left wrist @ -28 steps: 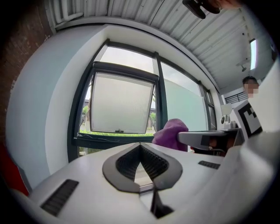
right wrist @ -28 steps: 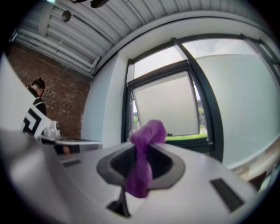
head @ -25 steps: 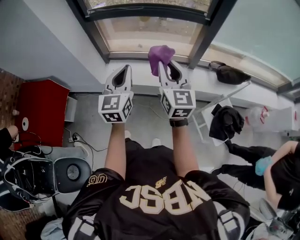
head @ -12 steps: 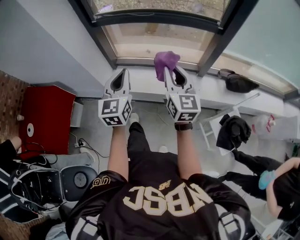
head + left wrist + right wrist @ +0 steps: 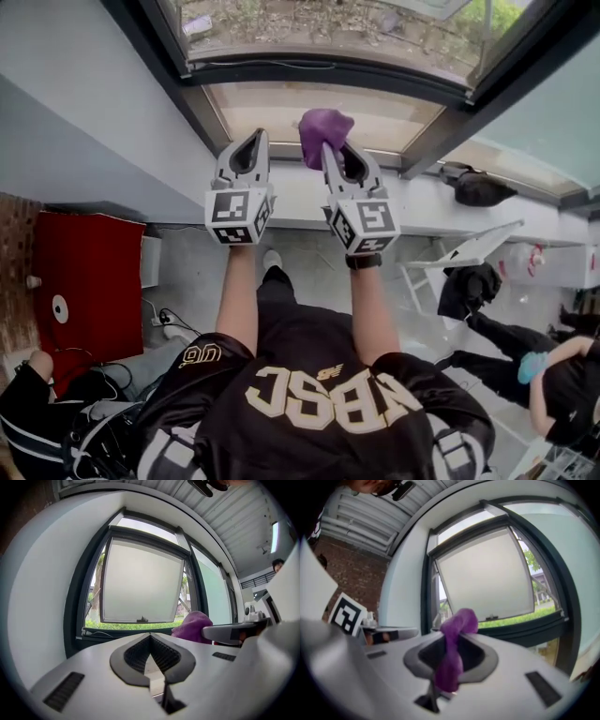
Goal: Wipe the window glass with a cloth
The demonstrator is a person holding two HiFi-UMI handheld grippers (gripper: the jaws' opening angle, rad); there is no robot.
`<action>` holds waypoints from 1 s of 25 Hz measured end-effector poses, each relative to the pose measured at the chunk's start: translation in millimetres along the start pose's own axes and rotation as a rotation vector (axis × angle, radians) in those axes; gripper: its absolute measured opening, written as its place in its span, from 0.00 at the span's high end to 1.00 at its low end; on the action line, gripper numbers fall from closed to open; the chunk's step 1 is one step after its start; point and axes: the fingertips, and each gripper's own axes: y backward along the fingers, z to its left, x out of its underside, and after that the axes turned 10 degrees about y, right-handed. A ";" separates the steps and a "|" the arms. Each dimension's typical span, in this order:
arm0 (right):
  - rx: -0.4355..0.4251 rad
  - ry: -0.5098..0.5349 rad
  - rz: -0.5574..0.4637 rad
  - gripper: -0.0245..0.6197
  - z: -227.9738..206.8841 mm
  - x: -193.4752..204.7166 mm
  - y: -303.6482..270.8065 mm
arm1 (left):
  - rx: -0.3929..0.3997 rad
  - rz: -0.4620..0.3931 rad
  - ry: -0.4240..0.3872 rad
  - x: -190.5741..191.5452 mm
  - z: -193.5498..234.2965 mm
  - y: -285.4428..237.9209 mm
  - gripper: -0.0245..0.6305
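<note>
- Window frame (image 5: 192,98): dark, set in pale wall (image 5: 84,112).
- Frosted glass pane (image 5: 140,585): hinged sash, bottom tilted outward; greenery visible below it.
- Left gripper (image 5: 253,141): raised toward window, fingers closed tip to tip, nothing between.
- Right gripper (image 5: 337,155): just beside left one, fingers clamped on purple cloth (image 5: 457,623).
- Cloth: bunched wad sticks out past the tips, in front of sash; contact with glass unclear.

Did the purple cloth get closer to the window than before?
Yes. The purple cloth, pinched in the right claw, has gone nearer the glass: the tilted-open window pane fills more of the right gripper view behind it than it did before.
</note>
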 end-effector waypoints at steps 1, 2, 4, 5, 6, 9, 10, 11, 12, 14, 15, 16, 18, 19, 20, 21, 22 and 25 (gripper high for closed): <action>0.002 -0.006 0.010 0.83 2.3 4.3 -16.0 | 0.005 0.002 0.019 -1.1 13.6 -8.9 0.93; 0.003 -0.014 0.022 0.83 4.4 9.3 -31.9 | 0.008 0.002 0.032 -2.9 27.2 -16.8 0.93; 0.003 -0.028 0.047 0.83 9.9 18.8 -60.8 | 0.006 0.004 0.029 -6.7 52.1 -29.0 0.93; 0.001 -0.029 0.057 0.83 13.4 22.5 -73.4 | 0.005 0.005 0.024 -7.8 63.1 -33.5 0.93; -0.001 -0.028 0.067 0.83 17.5 25.5 -84.9 | 0.006 0.005 0.024 -7.9 73.6 -37.6 0.93; -0.013 -0.023 0.092 0.83 34.4 37.4 -112.5 | 0.001 0.022 0.041 0.8 105.6 -48.7 0.93; -0.018 -0.029 0.103 0.83 41.6 44.7 -119.1 | -0.003 0.030 0.054 6.1 116.4 -50.0 0.93; -0.025 -0.040 0.114 0.83 48.5 52.9 -125.4 | -0.009 0.036 0.070 11.8 126.9 -50.2 0.93; -0.034 -0.053 0.122 0.83 53.9 60.5 -132.4 | -0.017 0.039 0.087 17.7 136.9 -50.5 0.93; -0.055 -0.063 0.123 0.83 58.2 69.1 -148.0 | -0.035 0.047 0.114 30.9 152.3 -54.1 0.93; -0.066 -0.057 0.119 0.83 57.5 72.0 -155.8 | -0.043 0.054 0.121 38.3 157.5 -57.2 0.93; -0.072 -0.047 0.119 0.83 55.5 77.5 -163.2 | -0.052 0.066 0.121 46.4 161.6 -60.5 0.93; -0.076 -0.037 0.143 0.83 49.5 98.2 -176.2 | -0.080 0.098 0.112 64.9 169.4 -64.6 0.93; -0.079 -0.040 0.160 0.83 47.1 110.4 -182.0 | -0.099 0.111 0.109 74.6 173.4 -64.6 0.93; -0.088 -0.046 0.173 0.83 45.7 122.1 -188.0 | -0.121 0.119 0.108 83.3 177.4 -63.9 0.93; -0.104 -0.051 0.182 0.83 45.2 133.1 -194.5 | -0.144 0.120 0.108 90.2 181.2 -63.3 0.93; -0.124 -0.055 0.189 0.83 45.5 143.4 -201.5 | -0.169 0.112 0.110 95.1 184.5 -62.6 0.93; -0.184 -0.072 0.194 0.83 47.0 172.2 -226.7 | -0.231 0.070 0.118 103.1 192.5 -63.5 0.93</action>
